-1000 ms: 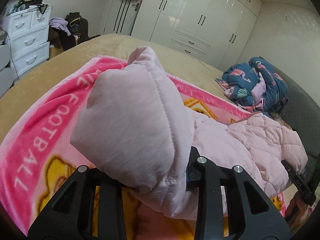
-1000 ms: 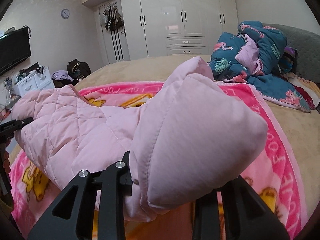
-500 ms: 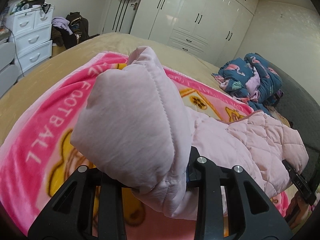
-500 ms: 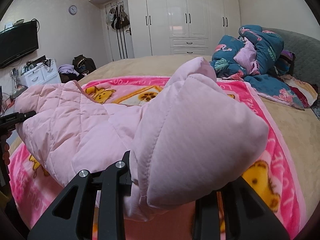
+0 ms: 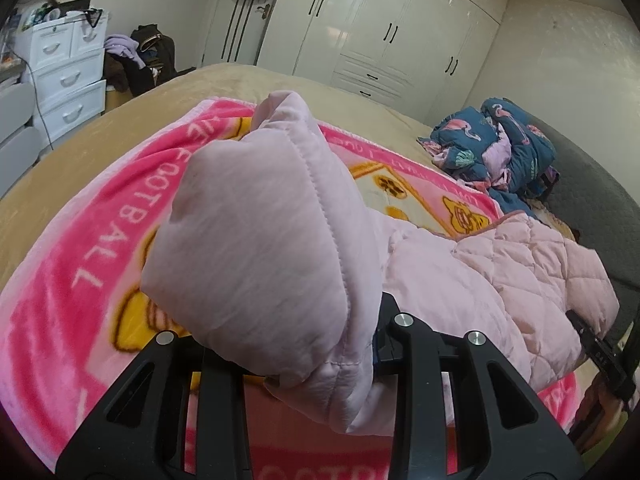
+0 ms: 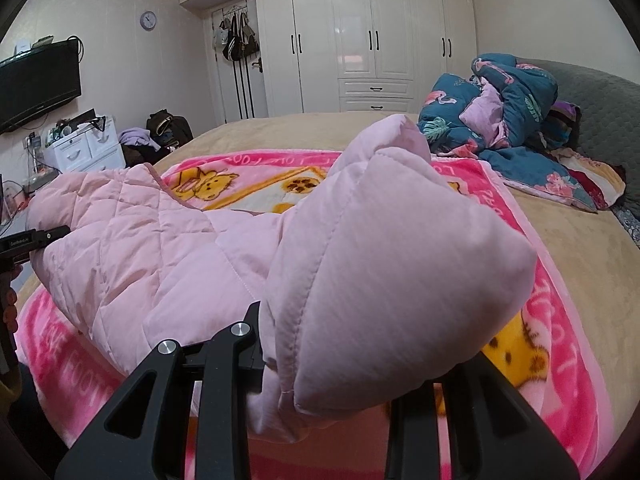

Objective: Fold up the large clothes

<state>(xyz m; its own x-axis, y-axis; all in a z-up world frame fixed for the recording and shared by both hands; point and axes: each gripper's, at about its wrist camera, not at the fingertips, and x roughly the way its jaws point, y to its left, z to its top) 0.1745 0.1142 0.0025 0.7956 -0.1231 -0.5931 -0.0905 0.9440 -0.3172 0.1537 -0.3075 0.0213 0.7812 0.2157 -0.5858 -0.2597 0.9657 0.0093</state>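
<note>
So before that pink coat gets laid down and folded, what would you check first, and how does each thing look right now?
1. Left tool clamped on the pink coat: ok, a padded end bulges out between its fingers.
2. Right tool clamped on the coat: ok, same kind of grip.
3. Coat lifted off the pink blanket: cannot tell; its middle sags low.
4. Blanket flat underneath: ok, spread smooth on the bed.
5. Blue flamingo quilt out of the way: ok, bunched near the headboard, off the blanket's middle.
6. Coat untwisted between the tools: cannot tell; the bulging ends hide much of it.
</note>
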